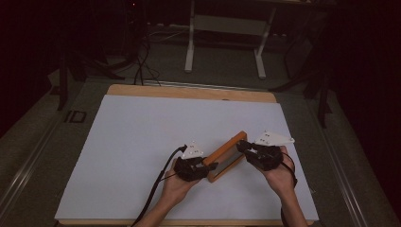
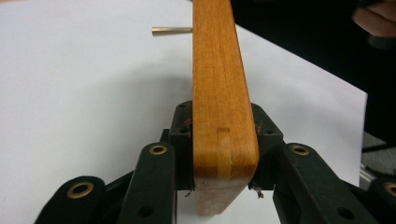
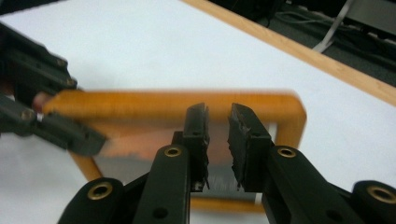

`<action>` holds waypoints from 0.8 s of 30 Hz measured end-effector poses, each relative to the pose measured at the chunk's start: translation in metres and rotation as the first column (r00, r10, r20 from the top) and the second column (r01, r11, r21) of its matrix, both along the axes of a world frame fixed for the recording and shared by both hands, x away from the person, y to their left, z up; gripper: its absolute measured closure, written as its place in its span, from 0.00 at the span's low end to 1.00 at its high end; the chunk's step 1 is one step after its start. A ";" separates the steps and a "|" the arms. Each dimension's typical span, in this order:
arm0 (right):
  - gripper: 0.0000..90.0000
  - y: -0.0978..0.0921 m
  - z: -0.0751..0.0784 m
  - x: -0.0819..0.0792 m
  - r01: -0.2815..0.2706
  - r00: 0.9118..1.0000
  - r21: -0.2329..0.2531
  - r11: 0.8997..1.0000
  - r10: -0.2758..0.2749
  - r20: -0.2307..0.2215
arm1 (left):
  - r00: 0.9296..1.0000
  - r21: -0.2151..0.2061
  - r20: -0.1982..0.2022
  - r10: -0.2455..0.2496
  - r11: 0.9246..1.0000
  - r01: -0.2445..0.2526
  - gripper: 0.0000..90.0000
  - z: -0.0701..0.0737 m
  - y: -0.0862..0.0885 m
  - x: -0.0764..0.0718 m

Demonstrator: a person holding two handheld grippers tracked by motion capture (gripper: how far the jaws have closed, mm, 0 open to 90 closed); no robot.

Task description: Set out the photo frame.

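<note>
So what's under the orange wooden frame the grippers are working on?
Under the orange rectangular wooden frame lies the white sheet that covers the table. The left gripper clamps one end of the frame, hiding what is beneath that corner. The right gripper has a narrow gap between its fingers.

A white sheet (image 1: 142, 142) covers the wooden table (image 1: 189, 91); a desk frame (image 1: 227, 28) stands beyond.

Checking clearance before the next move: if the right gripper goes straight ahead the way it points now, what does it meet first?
Most likely the wooden frame: the right gripper points at its far rail, jaws slightly apart just in front. The left gripper holds the frame's other end, off that line. Depth is hard to judge.
</note>
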State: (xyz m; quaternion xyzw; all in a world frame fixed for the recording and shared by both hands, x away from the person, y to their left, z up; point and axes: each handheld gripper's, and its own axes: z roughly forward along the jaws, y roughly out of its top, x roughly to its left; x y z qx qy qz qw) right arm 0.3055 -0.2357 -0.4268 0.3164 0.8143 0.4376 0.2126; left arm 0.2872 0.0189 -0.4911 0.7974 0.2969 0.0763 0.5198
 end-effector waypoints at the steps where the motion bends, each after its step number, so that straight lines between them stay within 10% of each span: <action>1: 0.86 0.000 0.001 0.000 0.002 1.000 0.010 1.000 -0.002 0.006 | 1.000 0.002 0.017 -0.014 1.000 0.014 0.77 0.000 -0.001 -0.001; 18: 0.96 0.003 -0.008 -0.008 -0.001 1.000 -0.021 1.000 0.001 -0.004 | 0.996 -0.058 -0.006 -0.085 0.995 0.085 0.68 -0.006 -0.001 -0.001; 24: 0.96 -0.001 -0.010 -0.009 -0.004 1.000 0.016 1.000 0.004 -0.017 | 0.997 0.007 -0.042 -0.071 0.997 0.071 0.65 -0.024 -0.001 -0.006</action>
